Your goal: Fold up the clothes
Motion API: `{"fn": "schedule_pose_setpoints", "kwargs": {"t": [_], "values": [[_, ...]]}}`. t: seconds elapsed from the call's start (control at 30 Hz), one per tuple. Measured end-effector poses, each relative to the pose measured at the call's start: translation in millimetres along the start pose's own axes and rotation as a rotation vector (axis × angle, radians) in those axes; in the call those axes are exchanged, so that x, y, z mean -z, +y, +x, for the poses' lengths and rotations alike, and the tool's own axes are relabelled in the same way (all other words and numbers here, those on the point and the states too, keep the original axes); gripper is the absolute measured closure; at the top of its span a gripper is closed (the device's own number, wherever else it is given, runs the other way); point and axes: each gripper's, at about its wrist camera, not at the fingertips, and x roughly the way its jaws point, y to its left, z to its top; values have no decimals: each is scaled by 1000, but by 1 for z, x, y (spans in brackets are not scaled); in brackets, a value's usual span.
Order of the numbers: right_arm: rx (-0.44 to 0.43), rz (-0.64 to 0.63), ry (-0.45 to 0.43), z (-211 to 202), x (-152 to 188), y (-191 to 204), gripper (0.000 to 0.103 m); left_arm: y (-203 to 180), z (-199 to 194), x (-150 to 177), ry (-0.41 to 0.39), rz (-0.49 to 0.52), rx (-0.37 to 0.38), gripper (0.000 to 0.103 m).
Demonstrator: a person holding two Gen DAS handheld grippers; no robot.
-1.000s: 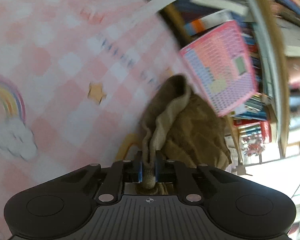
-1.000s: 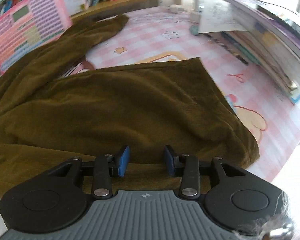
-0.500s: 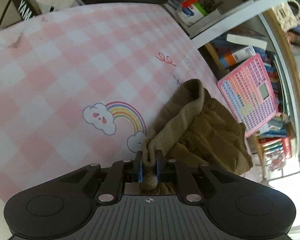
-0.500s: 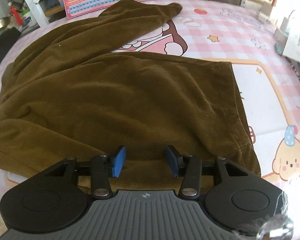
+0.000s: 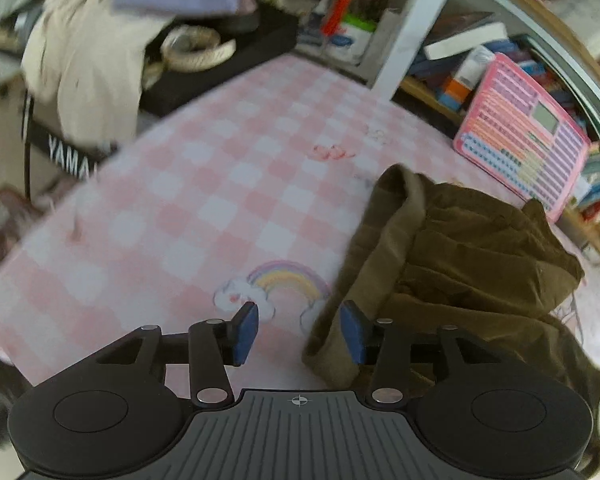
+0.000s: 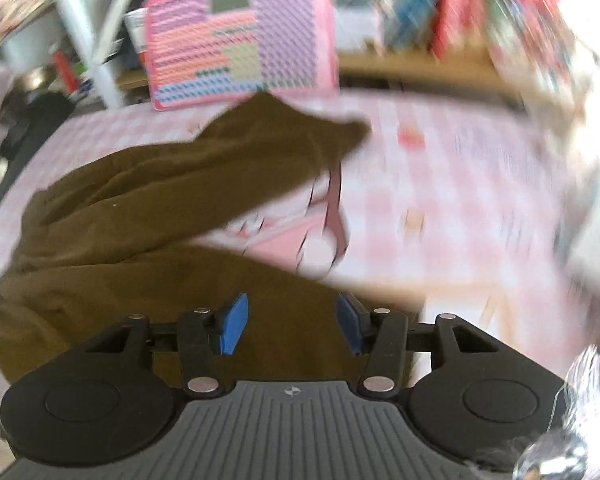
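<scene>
A brown corduroy garment [image 5: 468,256] lies rumpled on the pink checked tablecloth [image 5: 228,200]. In the left wrist view its ribbed hem strip runs from the far end down to my left gripper [image 5: 298,334], which is open with the strip lying against its right blue pad [image 5: 350,336]. The right wrist view is blurred. There the garment [image 6: 160,216] spreads across the left half, one sleeve pointing right. My right gripper [image 6: 290,324] is open above the near part of the cloth, nothing between its fingers.
A pink chart board [image 5: 520,140] leans on a bookshelf at the table's far side, seen also as the pink chart board [image 6: 240,36]. A white shelf post [image 5: 416,24], a black keyboard case [image 5: 72,156] and a cream cloth [image 5: 84,56] stand beyond the left edge.
My left gripper has opened and let go of the garment's hem strip, which now lies on the table. The right gripper stays open and has swung with its view toward the chart board.
</scene>
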Motion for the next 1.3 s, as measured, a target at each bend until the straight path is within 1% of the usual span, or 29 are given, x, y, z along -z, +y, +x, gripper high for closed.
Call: {"fn": "schedule_pose_setpoints", "kwargs": {"t": [0.1, 0.17, 0.23, 0.27, 0.37, 0.47, 0.6, 0.67, 0.73, 0.8, 0.9, 0.97, 1.0, 1.07, 1.13, 1.2, 1.3], "values": [[4, -232, -51, 8, -24, -12, 50, -22, -7, -8, -33, 77, 24, 49], [11, -390, -75, 17, -38, -20, 50, -37, -11, -14, -56, 128, 40, 42], [29, -502, -89, 31, -50, -30, 50, -51, -14, -19, -75, 177, 57, 37], [36, -551, -95, 38, -56, -36, 50, -59, -13, -20, -80, 199, 64, 37], [49, -660, -98, 60, -67, -45, 50, -81, -6, -25, -84, 267, 55, 37], [61, -787, -91, 85, -77, -44, 51, -99, 0, -32, -86, 329, 44, 37], [29, -907, -64, 114, -88, -34, 52, -120, 10, -40, -82, 398, 46, 37], [24, -970, -57, 125, -89, -28, 53, -128, 14, -43, -79, 428, 40, 31], [27, -1023, -60, 136, -88, -21, 59, -136, 18, -46, -82, 452, 35, 29], [16, -1048, -53, 145, -90, -14, 62, -143, 23, -48, -82, 472, 37, 29], [-36, -1060, -15, 156, -94, -6, 63, -152, 30, -50, -78, 510, 41, 29], [-66, -1068, 12, 161, -96, -2, 63, -159, 34, -52, -75, 544, 30, 29], [-72, -1074, 28, 164, -96, -1, 66, -162, 36, -54, -74, 559, 25, 29], [-86, -1084, 58, 170, -96, 1, 73, -165, 39, -56, -77, 577, 18, 29], [-98, -1079, 75, 172, -95, 0, 87, -168, 42, -60, -76, 584, 20, 27], [-88, -1078, 62, 170, -94, -1, 100, -170, 46, -62, -76, 593, 22, 25], [-69, -1060, -33, 150, -97, -2, 101, -173, 51, -63, -76, 611, 25, 25]]}}
